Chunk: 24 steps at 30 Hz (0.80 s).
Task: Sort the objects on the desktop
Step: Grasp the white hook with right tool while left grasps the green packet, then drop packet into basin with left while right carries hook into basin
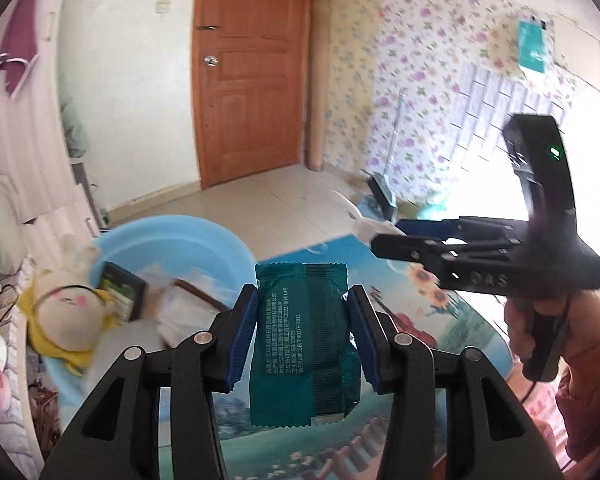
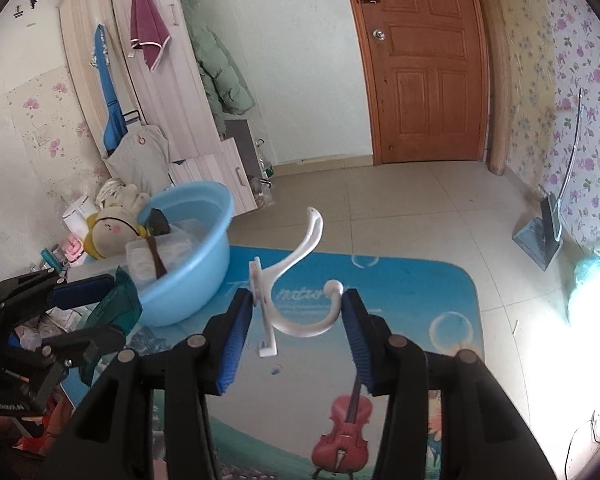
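Note:
My left gripper (image 1: pixel 302 336) is shut on a dark green packet (image 1: pixel 304 344) and holds it above the table, just right of the light blue basin (image 1: pixel 172 240). My right gripper (image 2: pixel 298 320) is shut on a white plastic coat hook (image 2: pixel 296 280), lifted over the picture mat (image 2: pixel 400 320). The right gripper also shows in the left wrist view (image 1: pixel 384 246), to the right of the packet, with the hook (image 1: pixel 358 220) sticking out. The left gripper with its packet (image 2: pixel 118 304) shows at the left of the right wrist view, beside the basin (image 2: pixel 196 240).
The basin holds a dark box (image 1: pixel 122 292), white packets (image 2: pixel 156 256) and a round plush doll (image 1: pixel 68 316) leaning on its rim. Small clutter lies left of the basin. A wooden door (image 2: pixel 424 64), tiled floor and a dustpan (image 2: pixel 540 236) are beyond the table.

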{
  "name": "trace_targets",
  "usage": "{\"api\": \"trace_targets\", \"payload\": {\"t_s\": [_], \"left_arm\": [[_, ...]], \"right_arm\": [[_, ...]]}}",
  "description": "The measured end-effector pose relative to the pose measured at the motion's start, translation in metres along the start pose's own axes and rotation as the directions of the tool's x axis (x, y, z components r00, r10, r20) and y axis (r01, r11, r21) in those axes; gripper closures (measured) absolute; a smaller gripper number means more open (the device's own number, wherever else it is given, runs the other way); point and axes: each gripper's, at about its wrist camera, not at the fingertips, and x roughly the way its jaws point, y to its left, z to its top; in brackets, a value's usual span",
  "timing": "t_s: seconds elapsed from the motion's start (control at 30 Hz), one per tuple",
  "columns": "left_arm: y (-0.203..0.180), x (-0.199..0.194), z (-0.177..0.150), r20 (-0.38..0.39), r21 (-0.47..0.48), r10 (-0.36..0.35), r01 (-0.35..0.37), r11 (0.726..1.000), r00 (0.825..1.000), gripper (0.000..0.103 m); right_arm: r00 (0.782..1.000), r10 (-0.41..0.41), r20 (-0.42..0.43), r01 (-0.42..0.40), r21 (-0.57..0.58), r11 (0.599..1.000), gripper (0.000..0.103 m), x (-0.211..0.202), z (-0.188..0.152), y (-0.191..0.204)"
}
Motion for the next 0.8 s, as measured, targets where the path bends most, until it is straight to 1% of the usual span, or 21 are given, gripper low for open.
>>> {"api": "trace_targets", "payload": {"t_s": [0.07, 0.13, 0.17, 0.33, 0.47, 0.63, 0.8], "left_arm": [[0.014, -0.004, 0.005, 0.011, -0.022, 0.045, -0.045, 0.999, 0.999, 0.058], [0.032, 0.002, 0.01, 0.02, -0.051, 0.083, -0.082, 0.995, 0.996, 0.058], [0.037, 0.008, 0.013, 0.023, -0.064, 0.097, -0.095, 0.993, 0.995, 0.058], [0.07, 0.007, 0.017, 0.028, -0.105, 0.154, -0.151, 0.983, 0.988, 0.058], [0.088, 0.014, 0.022, 0.011, -0.123, 0.168, -0.165, 0.979, 0.986, 0.058], [0.101, 0.038, 0.021, -0.031, -0.13, 0.175, -0.177, 0.976, 0.984, 0.057], [0.11, 0.051, 0.016, -0.052, -0.14, 0.168, -0.173, 0.975, 0.984, 0.056]], "right_arm": [[1.0, 0.024, 0.015, -0.024, -0.022, 0.999, 0.058, -0.001, 0.007, 0.015], [0.998, 0.05, 0.028, -0.049, -0.048, 0.998, 0.058, 0.001, 0.015, 0.032], [0.998, 0.062, 0.031, -0.06, -0.059, 0.996, 0.058, 0.003, 0.019, 0.039], [0.994, 0.105, 0.02, -0.102, -0.102, 0.99, 0.058, 0.019, 0.035, 0.069], [0.991, 0.135, 0.008, -0.133, -0.128, 0.983, 0.058, 0.031, 0.047, 0.086], [0.988, 0.155, -0.018, -0.156, -0.151, 0.976, 0.058, 0.05, 0.055, 0.104], [0.984, 0.166, -0.056, -0.172, -0.133, 0.976, 0.058, 0.075, 0.055, 0.115]]}}
